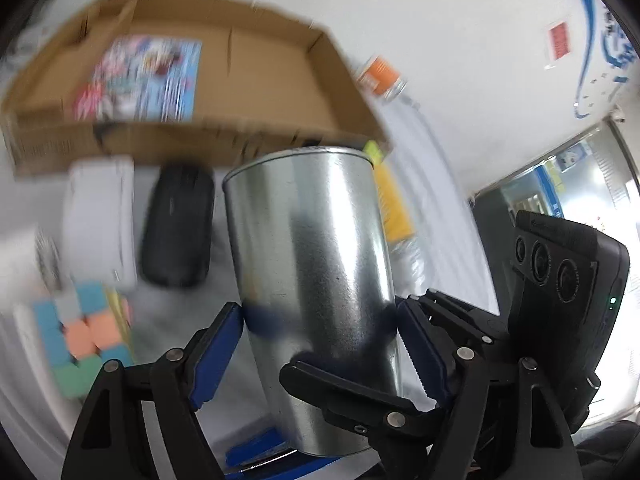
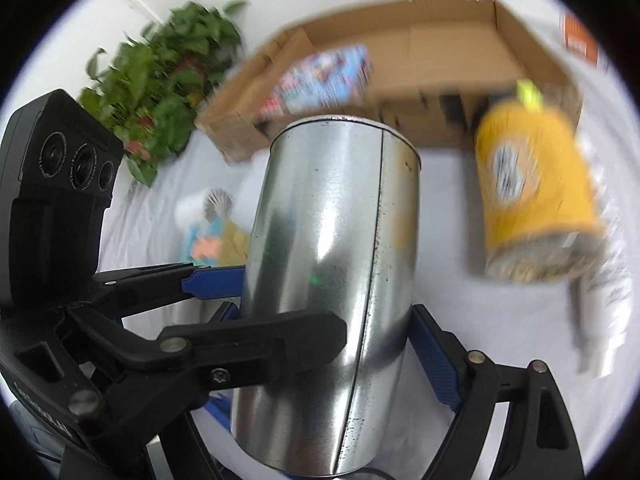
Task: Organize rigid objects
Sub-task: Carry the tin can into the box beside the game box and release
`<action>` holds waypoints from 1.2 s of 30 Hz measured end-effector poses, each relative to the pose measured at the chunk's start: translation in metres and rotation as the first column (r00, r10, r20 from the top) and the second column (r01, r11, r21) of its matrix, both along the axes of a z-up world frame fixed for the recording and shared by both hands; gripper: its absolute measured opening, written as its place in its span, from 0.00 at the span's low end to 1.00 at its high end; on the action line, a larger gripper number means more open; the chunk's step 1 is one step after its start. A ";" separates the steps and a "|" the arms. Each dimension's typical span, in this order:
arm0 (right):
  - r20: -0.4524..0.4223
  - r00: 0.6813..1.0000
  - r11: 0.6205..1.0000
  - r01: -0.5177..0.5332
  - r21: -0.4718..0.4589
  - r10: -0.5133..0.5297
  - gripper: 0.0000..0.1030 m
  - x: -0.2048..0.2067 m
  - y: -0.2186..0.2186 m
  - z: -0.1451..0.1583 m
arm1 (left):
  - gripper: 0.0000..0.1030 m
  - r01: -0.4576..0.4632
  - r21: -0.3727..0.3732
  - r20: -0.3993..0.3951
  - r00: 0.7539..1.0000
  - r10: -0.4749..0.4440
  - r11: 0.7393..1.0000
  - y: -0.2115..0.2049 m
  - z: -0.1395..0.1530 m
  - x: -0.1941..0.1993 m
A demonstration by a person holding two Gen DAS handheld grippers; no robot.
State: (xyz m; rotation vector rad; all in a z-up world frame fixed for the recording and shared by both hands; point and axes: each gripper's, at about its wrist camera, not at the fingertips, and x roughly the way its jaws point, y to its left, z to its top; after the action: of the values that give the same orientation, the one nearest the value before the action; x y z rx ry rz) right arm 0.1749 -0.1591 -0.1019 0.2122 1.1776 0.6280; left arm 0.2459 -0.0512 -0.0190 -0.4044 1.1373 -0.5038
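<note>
tin (image 1: 312, 280) upright, axis leaning slightly, clamped by both tongs (image 1: 320, 344) (image 2: 324, 320).

The shiny metal cup (image 1: 312, 280) (image 2: 332, 288) fills the centre, tilted toward 11 o'clock, seam visible, cardboard tray (image 1: 248, 80) (image 2: 448, 60) at 12.

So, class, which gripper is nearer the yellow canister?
Right. The right gripper grips the steel can on the side facing the yellow canister; the left gripper holds the can from the far side, away from it.
</note>
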 end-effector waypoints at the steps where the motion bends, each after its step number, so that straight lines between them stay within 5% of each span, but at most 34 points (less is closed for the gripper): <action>1: 0.028 1.000 1.000 0.001 0.007 -0.001 0.83 0.002 -0.004 0.010 | 0.72 -0.004 0.001 0.054 0.999 0.004 1.000 0.002 0.020 0.004; 6: 0.204 0.979 0.999 0.005 0.043 -0.014 0.83 0.035 -0.004 0.080 | 0.72 -0.007 0.057 0.226 0.974 -0.006 0.998 0.008 0.090 0.053; 15: 0.223 0.975 1.000 -0.008 0.019 0.004 0.83 0.156 0.019 0.132 | 0.73 -0.010 0.033 0.183 0.983 0.004 0.999 0.031 0.115 0.180; 21: 0.085 0.996 1.000 -0.017 0.019 0.015 0.83 0.216 0.031 0.083 | 0.73 -0.009 0.028 -0.022 1.000 0.010 1.000 0.037 0.040 0.246; 28: -0.148 0.989 1.000 0.003 0.005 -0.002 0.83 0.242 0.034 -0.018 | 0.74 -0.044 0.014 -0.234 0.971 0.046 0.999 0.044 -0.052 0.280; 32: -0.213 0.977 1.000 0.021 0.018 -0.016 0.85 0.248 0.037 -0.043 | 0.77 -0.041 0.043 -0.200 0.979 0.049 0.998 0.045 -0.051 0.281; 36: -0.205 0.979 1.000 0.017 0.018 -0.012 0.85 0.235 0.026 -0.031 | 0.77 -0.094 0.080 -0.117 0.988 0.102 0.992 0.054 -0.020 0.252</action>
State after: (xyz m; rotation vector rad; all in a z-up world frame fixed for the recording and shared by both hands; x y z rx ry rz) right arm 0.4098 -0.1333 -0.1325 0.3079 1.3677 0.6156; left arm 0.4975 0.0027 -0.0391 -0.4285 1.2423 -0.3535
